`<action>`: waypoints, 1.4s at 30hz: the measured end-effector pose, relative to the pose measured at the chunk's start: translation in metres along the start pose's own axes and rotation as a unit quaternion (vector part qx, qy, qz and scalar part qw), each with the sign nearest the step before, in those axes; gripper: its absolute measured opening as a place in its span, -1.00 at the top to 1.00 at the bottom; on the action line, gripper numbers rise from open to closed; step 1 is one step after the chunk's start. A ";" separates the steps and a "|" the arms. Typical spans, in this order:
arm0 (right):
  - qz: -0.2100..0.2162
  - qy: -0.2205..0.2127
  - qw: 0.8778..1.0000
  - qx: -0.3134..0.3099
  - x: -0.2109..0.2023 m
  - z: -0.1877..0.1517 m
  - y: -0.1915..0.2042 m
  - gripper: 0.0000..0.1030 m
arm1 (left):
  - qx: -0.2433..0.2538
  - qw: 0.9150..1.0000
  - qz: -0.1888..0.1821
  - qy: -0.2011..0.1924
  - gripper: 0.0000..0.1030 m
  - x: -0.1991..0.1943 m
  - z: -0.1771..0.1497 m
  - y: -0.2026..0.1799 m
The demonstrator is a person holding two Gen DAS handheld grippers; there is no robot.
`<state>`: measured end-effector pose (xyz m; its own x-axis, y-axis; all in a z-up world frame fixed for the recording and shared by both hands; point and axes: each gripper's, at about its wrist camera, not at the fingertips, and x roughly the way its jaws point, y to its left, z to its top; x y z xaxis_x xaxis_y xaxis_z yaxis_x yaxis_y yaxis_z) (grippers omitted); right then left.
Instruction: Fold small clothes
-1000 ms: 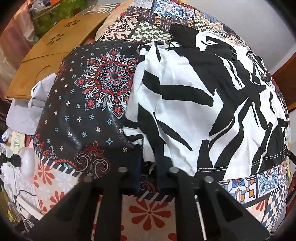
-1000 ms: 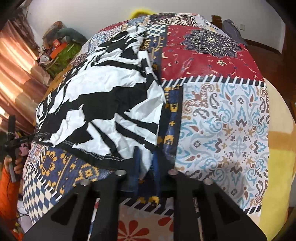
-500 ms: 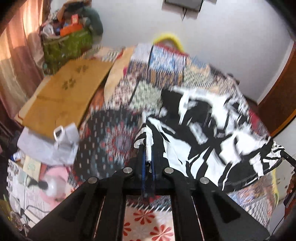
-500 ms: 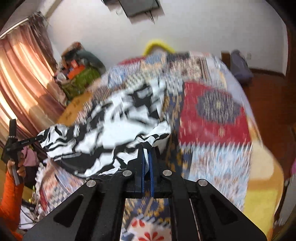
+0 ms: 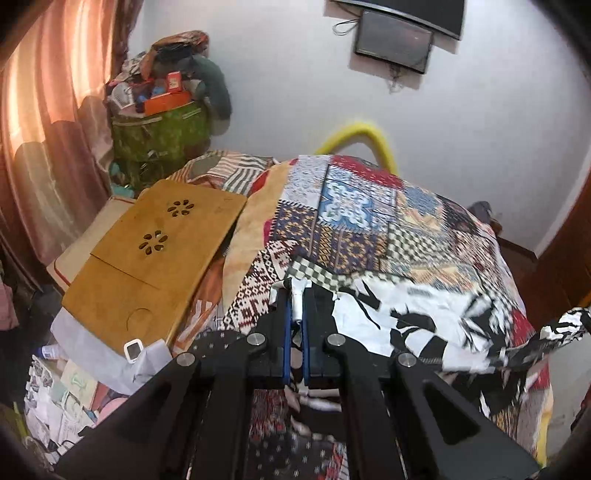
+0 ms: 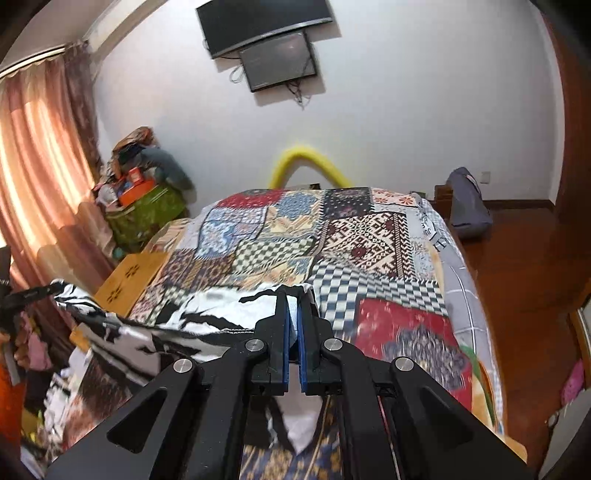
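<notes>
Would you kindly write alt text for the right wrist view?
The right gripper is shut on a black-and-white patterned garment, holding it lifted above a bed covered by a patchwork quilt. Behind are a white wall with a mounted TV and pink curtains at left.

A bed (image 6: 454,258) carries a patchwork quilt (image 6: 354,236); a wooden board (image 5: 155,258) lies at its 9 o'clock edge in the left view.

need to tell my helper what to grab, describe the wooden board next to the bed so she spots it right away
Start at the bed under the patchwork quilt; on its curtain side, in front of the green bag, lies the wooden board. It is flat and plain honey-coloured, and two flower-shaped cutouts pierce it, unlike the patterned fabrics nearby.
</notes>
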<state>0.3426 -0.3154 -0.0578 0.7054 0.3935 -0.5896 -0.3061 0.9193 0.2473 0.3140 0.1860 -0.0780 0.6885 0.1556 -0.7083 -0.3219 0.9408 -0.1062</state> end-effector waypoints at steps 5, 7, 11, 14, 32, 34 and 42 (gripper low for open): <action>-0.017 0.018 1.000 0.006 0.041 0.011 -0.012 0.94 | -0.008 0.999 0.024 0.025 0.92 0.053 0.013 0.000; -0.025 0.030 0.999 0.003 0.062 0.013 -0.017 0.94 | -0.007 0.999 0.032 0.036 0.92 0.076 0.015 -0.001; -0.027 0.050 0.998 0.006 0.093 0.017 -0.028 0.94 | 0.003 0.997 0.046 0.058 0.92 0.119 0.016 -0.005; -0.031 0.071 0.997 0.008 0.117 0.017 -0.035 0.94 | 0.013 0.996 0.054 0.076 0.92 0.152 0.017 -0.008; 0.002 0.077 0.997 0.004 0.110 0.038 -0.036 -0.04 | 0.018 0.996 0.033 0.084 -0.11 0.164 0.026 -0.013; 0.005 0.088 0.996 -0.004 0.100 0.024 -0.031 -0.05 | 0.023 0.995 0.033 0.086 -0.27 0.154 0.018 -0.010; 0.008 0.163 0.987 -0.002 0.089 -0.065 -0.023 -0.06 | 0.038 0.986 0.024 0.163 -0.34 0.144 -0.064 0.012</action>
<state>0.3710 -0.3022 -0.1663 0.4572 0.3847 -0.8019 -0.3194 0.9125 0.2556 0.3676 0.2008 -0.2261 0.4237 0.1074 -0.8994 -0.2904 0.9566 -0.0226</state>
